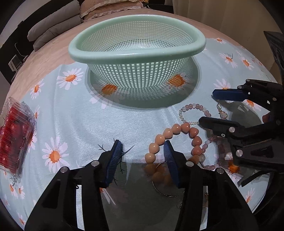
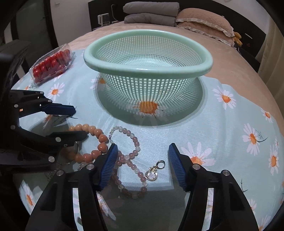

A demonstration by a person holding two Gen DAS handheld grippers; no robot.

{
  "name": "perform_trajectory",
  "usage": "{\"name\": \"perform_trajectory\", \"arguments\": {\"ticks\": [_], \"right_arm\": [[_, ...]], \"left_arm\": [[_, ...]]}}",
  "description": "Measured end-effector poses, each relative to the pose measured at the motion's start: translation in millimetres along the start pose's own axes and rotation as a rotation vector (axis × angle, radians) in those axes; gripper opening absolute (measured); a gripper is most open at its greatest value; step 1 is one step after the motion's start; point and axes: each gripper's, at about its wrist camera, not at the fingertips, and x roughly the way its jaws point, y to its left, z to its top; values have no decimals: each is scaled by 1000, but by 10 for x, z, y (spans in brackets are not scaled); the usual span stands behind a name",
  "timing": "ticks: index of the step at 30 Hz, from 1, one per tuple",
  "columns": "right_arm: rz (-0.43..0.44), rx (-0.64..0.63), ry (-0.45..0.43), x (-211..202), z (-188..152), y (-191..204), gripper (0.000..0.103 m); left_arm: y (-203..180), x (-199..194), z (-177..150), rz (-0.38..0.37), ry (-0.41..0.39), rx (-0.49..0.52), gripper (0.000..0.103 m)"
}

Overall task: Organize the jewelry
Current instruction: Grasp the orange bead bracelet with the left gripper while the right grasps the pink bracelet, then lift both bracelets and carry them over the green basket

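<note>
A mint-green mesh basket (image 1: 136, 51) stands empty on the daisy cloth; it also shows in the right wrist view (image 2: 147, 67). An orange heart-bead bracelet (image 1: 177, 128) lies in front of it, partly between my open left gripper's (image 1: 142, 151) fingers. A pink-and-white bead bracelet (image 2: 132, 152) and a silver pendant (image 2: 152, 174) lie between my open right gripper's (image 2: 142, 154) fingers. The right gripper (image 1: 207, 108) shows in the left wrist view, the left gripper (image 2: 79, 120) in the right wrist view. Both are empty.
A clear plastic box of red beads (image 2: 51, 64) sits at the far left of the cloth, also in the left wrist view (image 1: 14, 138). A thin metal hoop (image 1: 159, 188) lies under my left gripper. Folded blankets and pillows (image 2: 150, 14) lie behind.
</note>
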Motion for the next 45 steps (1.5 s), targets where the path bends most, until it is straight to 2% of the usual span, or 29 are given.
{"name": "perform_trajectory", "arguments": {"ticks": [3,4,5,7,10,15,23,33,36,39,45], "right_arm": [[6,-23,-1,35,-26,80,32],[23,-18,1,40,-27,90,25],[30,-20,2,39,-29,105,17],[40,-28,7,39,-36,145,7],[50,0,4,28,-44,146,6],[123,64,-6,-87,-89,77,6],[164,79,-115,-622,-4,6,6],[154,33,-221,-1144,116,14,6],[156,23,-250,-1274,183,21,6],[154,16,-284,-1403,264,27,6],[114,-14,-340,-1608,502,0,6]], "left_arm": [[-89,8,-16,7,-1,18,33],[-126,17,-17,-1,-1,20,28],[-138,30,-11,-20,0,17,17],[-187,41,-11,-18,4,20,12],[-249,53,1,-7,5,21,12],[-174,1,-28,-42,10,-28,12],[-70,-176,-79,-74,29,-82,12],[1,-715,-28,-76,-72,-35,12],[-82,-747,96,-57,-81,-12,12],[-107,-847,234,-71,-108,-7,12],[-76,-1097,529,-46,-173,15,12]]}}
